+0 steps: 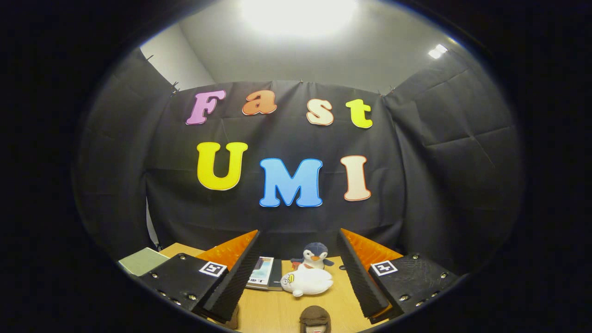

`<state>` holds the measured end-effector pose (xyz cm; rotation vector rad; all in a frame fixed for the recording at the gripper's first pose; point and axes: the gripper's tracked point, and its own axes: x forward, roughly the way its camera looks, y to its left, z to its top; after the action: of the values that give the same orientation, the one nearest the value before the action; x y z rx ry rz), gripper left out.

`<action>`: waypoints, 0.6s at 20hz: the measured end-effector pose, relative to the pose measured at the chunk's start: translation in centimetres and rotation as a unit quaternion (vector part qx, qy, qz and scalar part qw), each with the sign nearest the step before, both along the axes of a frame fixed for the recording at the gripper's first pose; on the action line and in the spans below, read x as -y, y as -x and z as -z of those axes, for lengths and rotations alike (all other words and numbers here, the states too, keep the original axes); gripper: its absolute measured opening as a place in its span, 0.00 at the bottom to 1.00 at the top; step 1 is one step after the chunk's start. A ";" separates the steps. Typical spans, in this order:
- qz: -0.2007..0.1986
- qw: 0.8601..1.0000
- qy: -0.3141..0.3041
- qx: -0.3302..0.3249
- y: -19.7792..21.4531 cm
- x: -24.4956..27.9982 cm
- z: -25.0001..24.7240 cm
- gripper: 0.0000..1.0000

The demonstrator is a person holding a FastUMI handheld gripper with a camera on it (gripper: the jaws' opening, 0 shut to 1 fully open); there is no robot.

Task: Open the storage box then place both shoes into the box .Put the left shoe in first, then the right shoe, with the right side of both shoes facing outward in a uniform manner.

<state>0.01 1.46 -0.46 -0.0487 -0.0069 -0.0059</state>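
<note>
While the gripper is held level with its fingers spread wide and gripping nothing, it should be tilted down past the toys at lower centre until the storage box is found.

Gripper spread wide over the wooden tabletop, holding nothing. Between the fingers: white plush toy, little penguin plush just behind it, book beside the left finger, brown plush head nearest.
</note>
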 end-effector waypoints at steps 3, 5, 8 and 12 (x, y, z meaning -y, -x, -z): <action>-0.024 1.000 -0.017 -0.009 -0.6 -1.0 0.6 0.98; -0.043 0.998 -0.032 -0.025 -1.1 -1.8 2.1 0.97; -0.090 0.992 -0.067 -0.054 -1.9 -4.0 4.0 0.98; -0.175 0.966 -0.136 -0.135 -2.6 -9.0 8.5 0.98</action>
<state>2.61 10.47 -8.91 0.2270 0.2584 0.3525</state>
